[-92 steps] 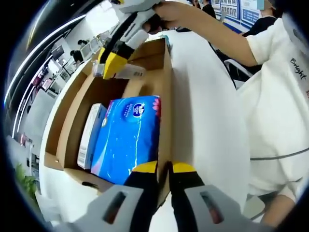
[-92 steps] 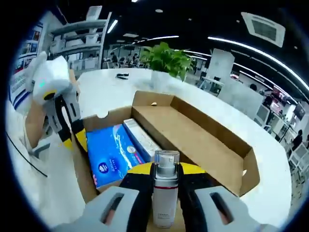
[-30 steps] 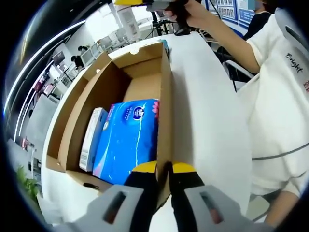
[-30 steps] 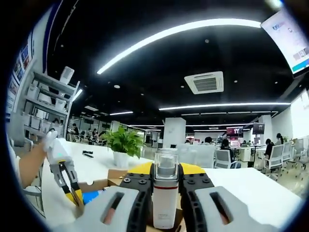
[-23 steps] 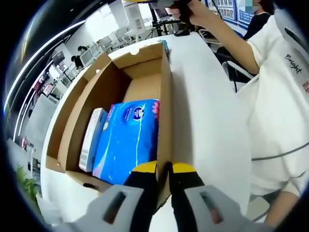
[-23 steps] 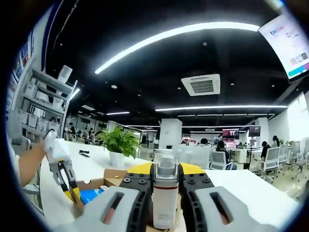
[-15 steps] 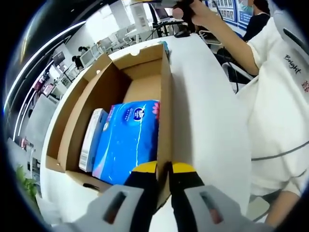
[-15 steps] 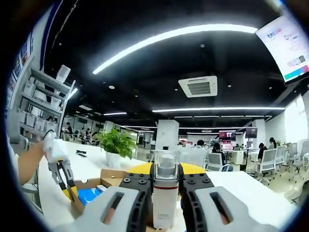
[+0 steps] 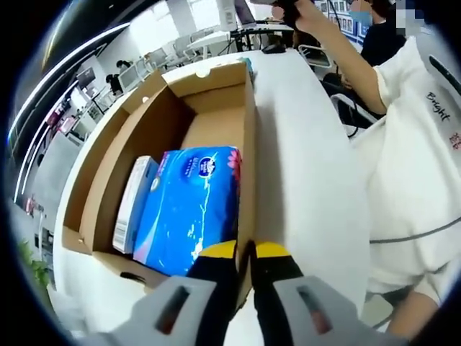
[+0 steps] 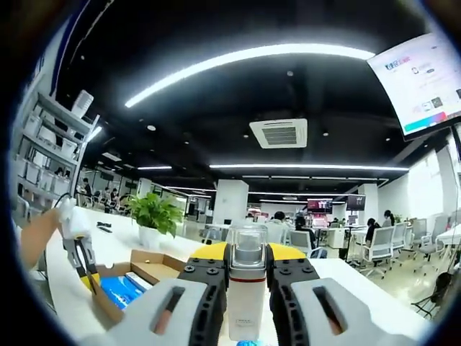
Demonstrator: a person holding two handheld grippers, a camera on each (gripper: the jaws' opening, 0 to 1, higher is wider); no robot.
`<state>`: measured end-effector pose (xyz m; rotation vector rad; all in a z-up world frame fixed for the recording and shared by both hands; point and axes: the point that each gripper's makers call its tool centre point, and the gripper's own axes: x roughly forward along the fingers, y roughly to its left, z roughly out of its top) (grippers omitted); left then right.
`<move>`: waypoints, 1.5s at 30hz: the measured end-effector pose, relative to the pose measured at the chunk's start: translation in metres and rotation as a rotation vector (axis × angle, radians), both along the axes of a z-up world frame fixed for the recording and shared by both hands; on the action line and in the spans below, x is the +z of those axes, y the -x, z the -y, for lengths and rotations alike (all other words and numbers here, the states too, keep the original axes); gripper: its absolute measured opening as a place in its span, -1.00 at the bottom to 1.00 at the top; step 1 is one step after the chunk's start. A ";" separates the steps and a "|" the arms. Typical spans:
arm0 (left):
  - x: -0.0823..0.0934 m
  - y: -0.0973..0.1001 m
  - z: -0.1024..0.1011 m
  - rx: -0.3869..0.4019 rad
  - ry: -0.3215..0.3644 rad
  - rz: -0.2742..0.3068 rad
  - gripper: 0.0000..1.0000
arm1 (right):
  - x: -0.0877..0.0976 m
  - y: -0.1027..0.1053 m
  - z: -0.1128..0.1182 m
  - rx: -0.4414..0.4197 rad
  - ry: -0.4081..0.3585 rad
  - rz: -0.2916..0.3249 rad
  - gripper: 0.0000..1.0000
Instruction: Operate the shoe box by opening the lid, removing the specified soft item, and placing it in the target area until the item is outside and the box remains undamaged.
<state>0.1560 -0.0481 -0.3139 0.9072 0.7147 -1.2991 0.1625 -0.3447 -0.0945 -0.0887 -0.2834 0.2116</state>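
The open cardboard shoe box (image 9: 216, 119) lies on a white table. Inside it sit a soft blue tissue pack (image 9: 191, 202) and a narrow white carton (image 9: 133, 205). My left gripper (image 9: 246, 251) is shut on the box's near right wall. My right gripper (image 10: 247, 254) is raised high above the table, shut on a white spray bottle (image 10: 247, 295) with a clear cap. In the right gripper view the shoe box (image 10: 148, 265) and the blue pack (image 10: 119, 290) are small at the lower left, with the left gripper (image 10: 88, 280) clamped on the box's edge.
The person's arm (image 9: 338, 50) and white shirt (image 9: 410, 166) fill the right of the left gripper view. Bare white table (image 9: 302, 173) runs beside the box. A potted plant (image 10: 151, 213) stands behind the box; office chairs and people are far off.
My right gripper has carried the bottle higher and swung away, so the box looks smaller and lower left. The left gripper still clamps the box wall.
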 end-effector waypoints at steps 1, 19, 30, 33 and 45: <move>-0.001 0.000 0.000 0.001 -0.010 0.007 -0.89 | -0.001 0.001 0.003 -0.008 0.001 -0.002 -0.63; 0.001 0.000 -0.001 -0.035 0.015 0.044 -0.89 | -0.005 0.024 0.076 -0.154 -0.079 0.020 -0.63; 0.001 0.001 -0.001 -0.045 0.017 0.058 -0.88 | -0.010 0.028 0.094 -0.231 -0.005 0.046 -0.63; 0.001 0.001 -0.001 -0.045 0.015 0.060 -0.88 | -0.011 0.030 0.101 -0.218 -0.034 0.058 -0.63; 0.002 0.000 -0.002 -0.032 0.021 0.051 -0.87 | -0.039 0.023 0.118 -0.259 0.057 0.019 -0.63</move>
